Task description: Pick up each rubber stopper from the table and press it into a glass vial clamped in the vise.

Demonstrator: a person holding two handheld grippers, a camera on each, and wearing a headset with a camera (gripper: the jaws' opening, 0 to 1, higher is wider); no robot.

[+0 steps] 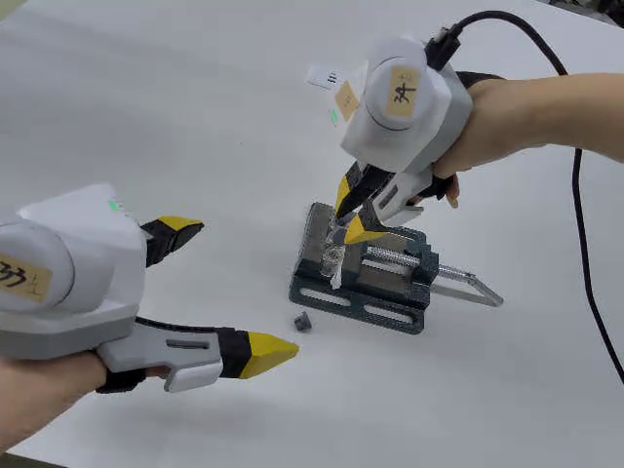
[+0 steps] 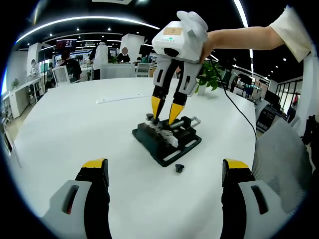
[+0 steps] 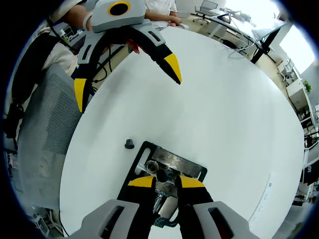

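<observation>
**Stopper at the vial mouth**

Right gripper (image 1: 349,216) clenched on a dark rubber stopper (image 3: 162,177) atop the clear glass vial (image 1: 333,256) in the dark-grey metal vise (image 1: 390,292). Left gripper (image 1: 234,288) released. A second stopper (image 1: 303,321) lies beside the vise, on its side toward the near edge of the white table (image 1: 146,117).

Black stopper (image 3: 162,175), dark-grey vise (image 1: 375,297), white table (image 1: 146,117)

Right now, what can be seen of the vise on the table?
The vise is small, dark grey, metal-looking, with a slotted base, a silvery threaded screw and a wire handle sticking out sideways. It stands flat on the white table. A clear glass vial sits between its jaws. The right hand-held gripper has its tips at the vial. A loose stopper lies apart beside the base.
</observation>
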